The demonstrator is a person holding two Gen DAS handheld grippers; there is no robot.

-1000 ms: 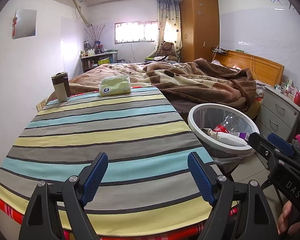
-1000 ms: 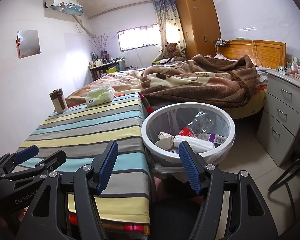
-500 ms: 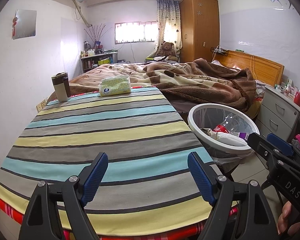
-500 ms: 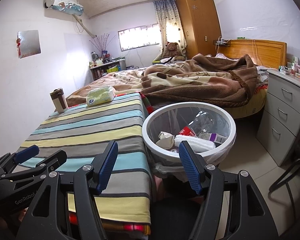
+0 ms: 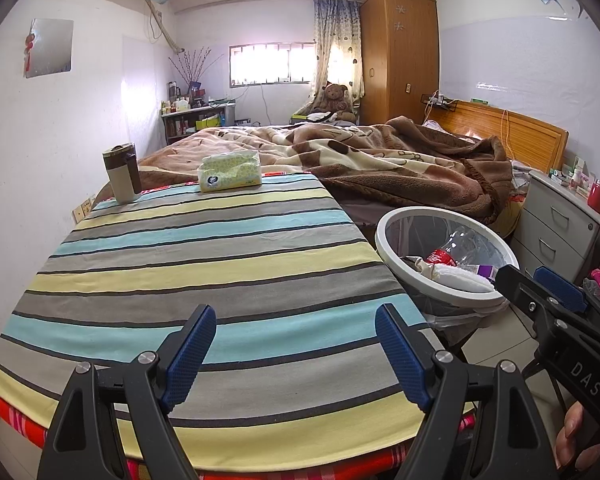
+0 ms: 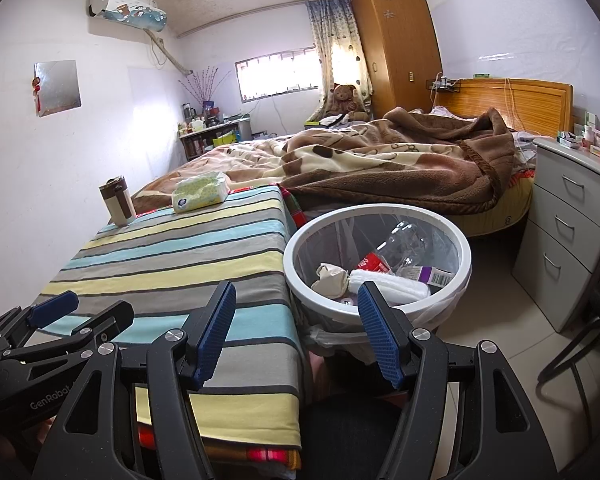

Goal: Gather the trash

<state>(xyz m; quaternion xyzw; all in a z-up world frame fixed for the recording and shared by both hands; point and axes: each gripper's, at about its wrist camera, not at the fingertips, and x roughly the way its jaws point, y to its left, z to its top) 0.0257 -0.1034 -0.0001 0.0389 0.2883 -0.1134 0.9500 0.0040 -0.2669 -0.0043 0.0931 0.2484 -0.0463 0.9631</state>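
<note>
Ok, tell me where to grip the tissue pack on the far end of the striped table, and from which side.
Grip the tissue pack across its short width, at the middle of its long body. It lies flat, with its long side roughly along the table's far edge, so come from above and the near side. The travel mug stands apart on its left, so the open left gripper probably has room.

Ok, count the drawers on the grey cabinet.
3 on the cabinet, stacked: top drawer, middle drawer, bottom drawer. None looks hidden.
</note>
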